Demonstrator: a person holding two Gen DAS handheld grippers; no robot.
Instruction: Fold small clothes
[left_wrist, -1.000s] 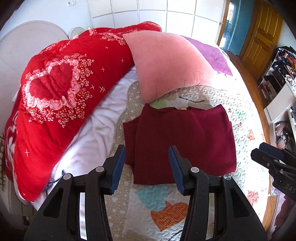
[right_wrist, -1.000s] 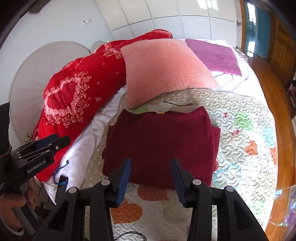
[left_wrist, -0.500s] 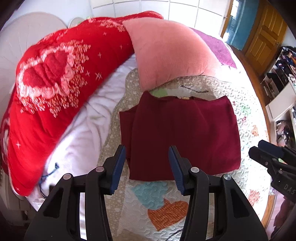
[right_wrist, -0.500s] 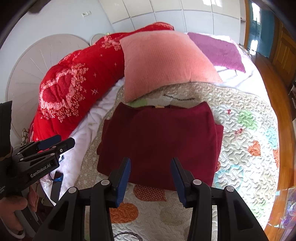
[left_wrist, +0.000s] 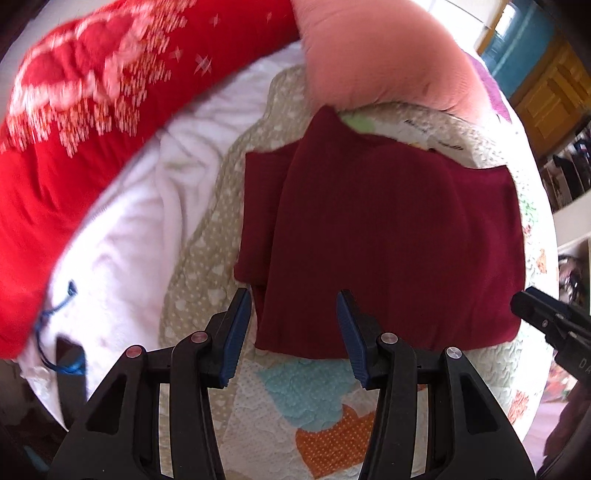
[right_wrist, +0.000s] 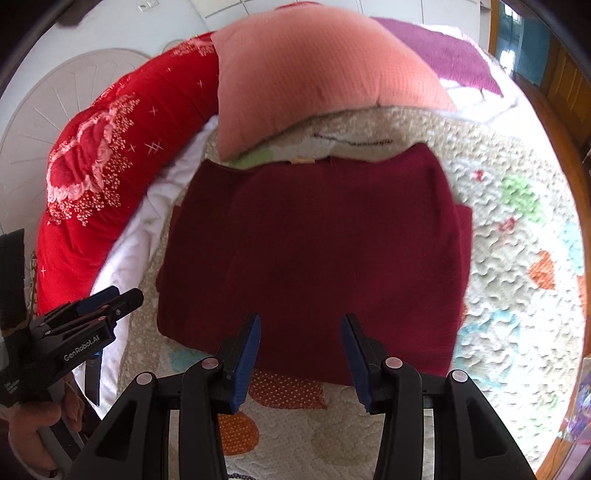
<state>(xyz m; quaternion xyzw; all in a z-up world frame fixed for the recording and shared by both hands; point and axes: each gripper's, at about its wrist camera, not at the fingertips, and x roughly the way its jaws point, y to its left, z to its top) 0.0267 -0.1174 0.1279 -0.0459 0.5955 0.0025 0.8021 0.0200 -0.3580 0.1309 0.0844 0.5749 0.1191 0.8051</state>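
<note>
Left gripper (left_wrist: 293, 328) is hovering over the near edge of the bed, blue-padded fingers (left_wrist: 236, 332) spread wide, nothing between them. Its tips are framing the near-left corner of the dark red garment (left_wrist: 388, 236), above the cloth; contact cannot be told.

Right gripper (right_wrist: 300, 350) is hanging likewise over the garment's near hem, fingers (right_wrist: 247, 350) apart and gripping nothing. In the left view its tips are showing at the right edge, off the garment's near-right corner. In the right view the left gripper is sitting low at the left, held in a hand (right_wrist: 31, 432).

The garment is lying flat on the patchwork quilt (right_wrist: 517, 258), folded into a rough rectangle. A narrower layer is sticking out along its left side, and a small one on the right side. The neckline with a pale tag (right_wrist: 304, 159) is facing away from the grippers.

Just beyond the garment's far edge, a salmon-pink pillow (right_wrist: 317, 77) is resting on the quilt, its near corner close to the garment's far-left corner. Left of the quilt, white bedding (left_wrist: 122, 229) is lying rumpled, with a blue cord (left_wrist: 55, 314) on it. Beyond that, a red floral duvet (right_wrist: 110, 166) is curving round. Farther back right, a purple cushion (right_wrist: 443, 55) is lying, with wooden doors (left_wrist: 550, 96) behind.
</note>
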